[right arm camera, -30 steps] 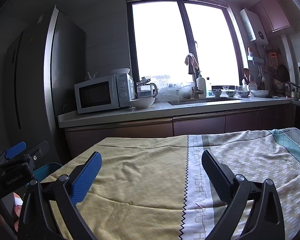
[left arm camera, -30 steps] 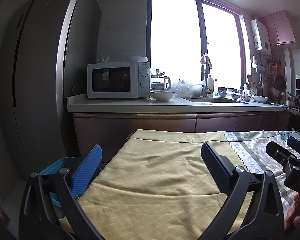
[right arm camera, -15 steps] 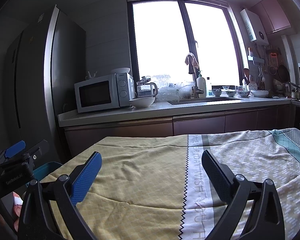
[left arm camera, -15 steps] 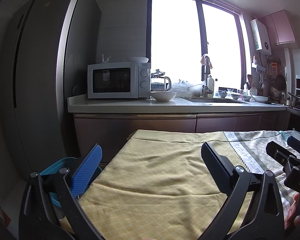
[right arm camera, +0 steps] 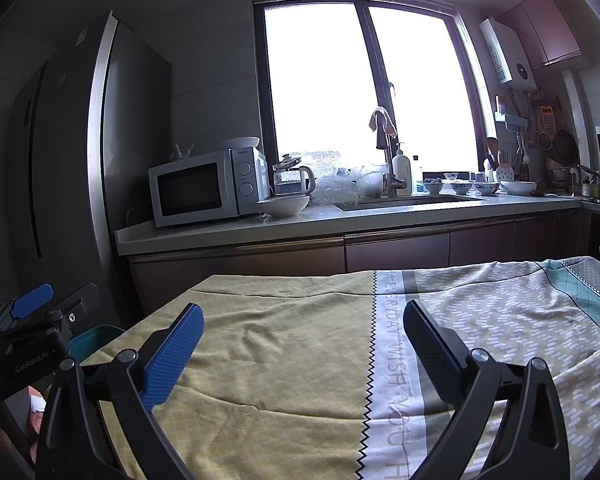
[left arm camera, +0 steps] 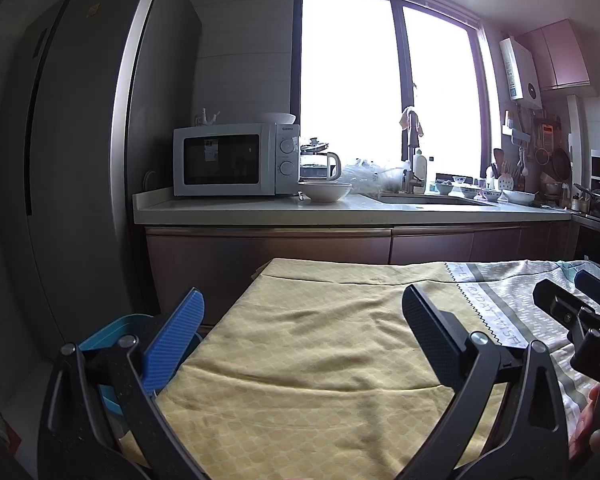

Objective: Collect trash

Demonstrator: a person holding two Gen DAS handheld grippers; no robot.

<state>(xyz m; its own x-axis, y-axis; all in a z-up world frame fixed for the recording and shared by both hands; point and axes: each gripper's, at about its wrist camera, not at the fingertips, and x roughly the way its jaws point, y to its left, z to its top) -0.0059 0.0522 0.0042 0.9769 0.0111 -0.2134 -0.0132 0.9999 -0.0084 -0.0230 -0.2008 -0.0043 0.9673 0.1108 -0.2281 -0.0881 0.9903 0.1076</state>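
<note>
Both grippers hover over a table draped in a yellow and patterned cloth (left arm camera: 316, 344) (right arm camera: 284, 352). My left gripper (left arm camera: 302, 320) is open above the yellow part, nothing between its fingers. My right gripper (right arm camera: 302, 326) is open too, over the seam with printed letters. A blue bin (left arm camera: 112, 332) stands on the floor beside the table's left edge, behind the left finger; its rim (right arm camera: 94, 336) shows in the right wrist view. No trash shows on the cloth. Each gripper appears at the edge of the other's view: the right gripper (left arm camera: 580, 312), the left gripper (right arm camera: 32, 320).
Beyond the table runs a kitchen counter (left arm camera: 340, 210) with a white microwave (left arm camera: 236, 160), a white bowl (left arm camera: 325, 191), a glass kettle (left arm camera: 320, 164), crumpled plastic bags (right arm camera: 340, 188) and a sink (right arm camera: 416, 200). A tall grey fridge (left arm camera: 80, 160) stands at the left.
</note>
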